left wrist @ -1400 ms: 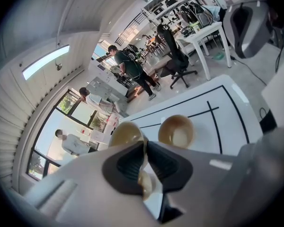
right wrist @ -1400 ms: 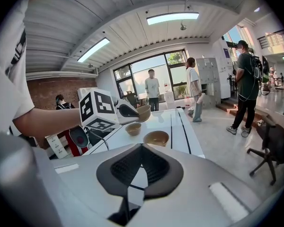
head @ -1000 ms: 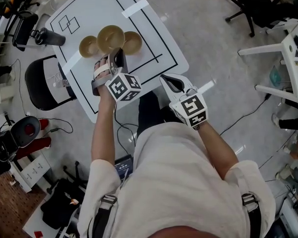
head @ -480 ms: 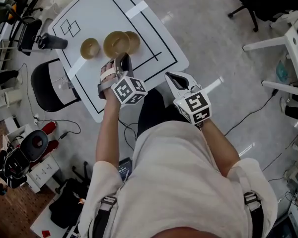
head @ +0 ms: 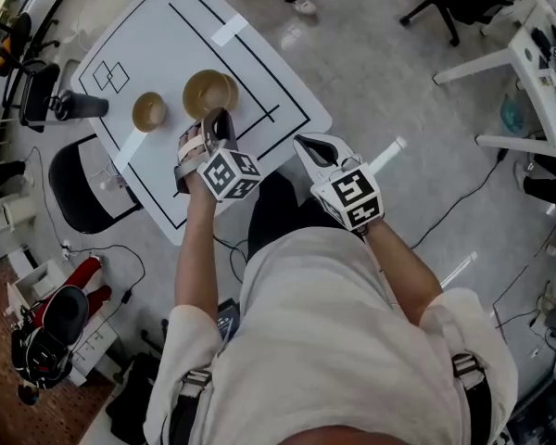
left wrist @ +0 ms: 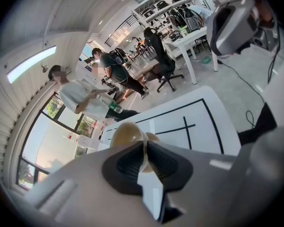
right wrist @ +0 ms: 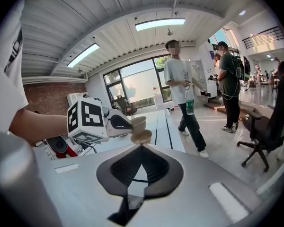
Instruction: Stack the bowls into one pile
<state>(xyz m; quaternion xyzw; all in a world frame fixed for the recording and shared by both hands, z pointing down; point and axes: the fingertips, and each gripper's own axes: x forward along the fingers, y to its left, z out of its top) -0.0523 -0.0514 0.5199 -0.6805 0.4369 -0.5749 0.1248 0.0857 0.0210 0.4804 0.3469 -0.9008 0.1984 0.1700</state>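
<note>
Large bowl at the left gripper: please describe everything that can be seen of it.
The large bowl is round, golden-brown, smooth and empty, perhaps metal or glazed. The left gripper has its fingers shut on the near rim and holds it slightly tilted above the white table, directly over a smaller bowl of the same colour. Whether the two bowls touch cannot be told.

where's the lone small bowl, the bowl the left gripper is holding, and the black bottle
lone small bowl (head: 149,111), head view, on its inner hollow
held bowl (head: 208,92), head view, on its inside, just above the gripper tips
black bottle (head: 80,106), head view, on the middle of its body
</note>
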